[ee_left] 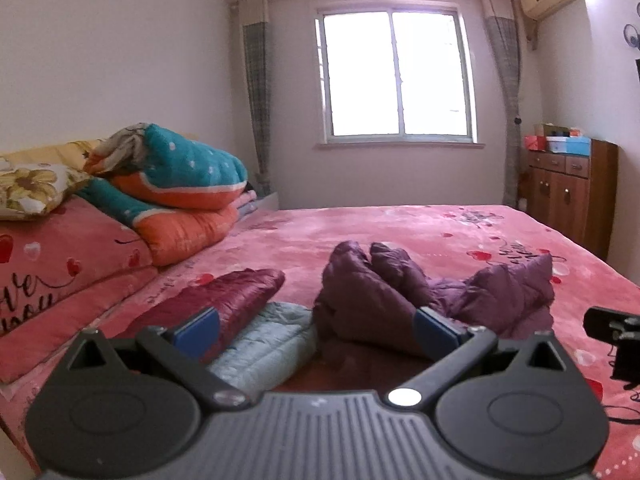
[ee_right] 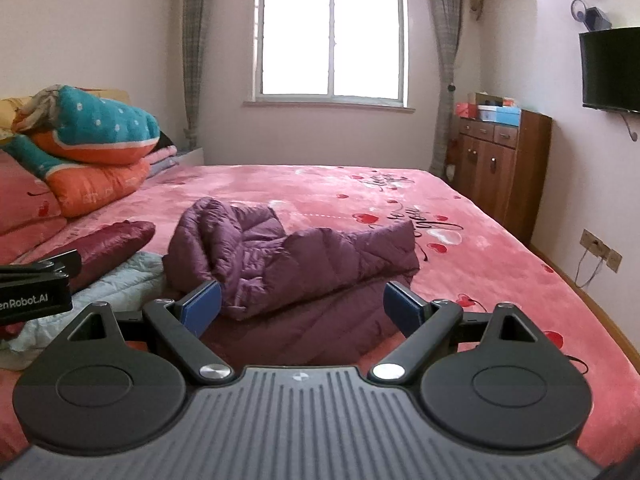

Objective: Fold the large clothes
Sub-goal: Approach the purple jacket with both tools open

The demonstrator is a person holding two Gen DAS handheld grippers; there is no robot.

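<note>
A purple quilted down jacket lies crumpled on the pink bed; it also shows in the right wrist view. My left gripper is open and empty, just in front of the jacket's near left part. My right gripper is open and empty over the jacket's near flat panel. A folded dark red jacket and a folded light blue jacket lie to the left, also in the right wrist view as the red one and the blue one.
The pink heart-print bedspread covers the bed. Stacked teal and orange quilts and pillows sit at the left. A wooden cabinet stands by the right wall, a TV above. The other gripper shows at each frame's edge.
</note>
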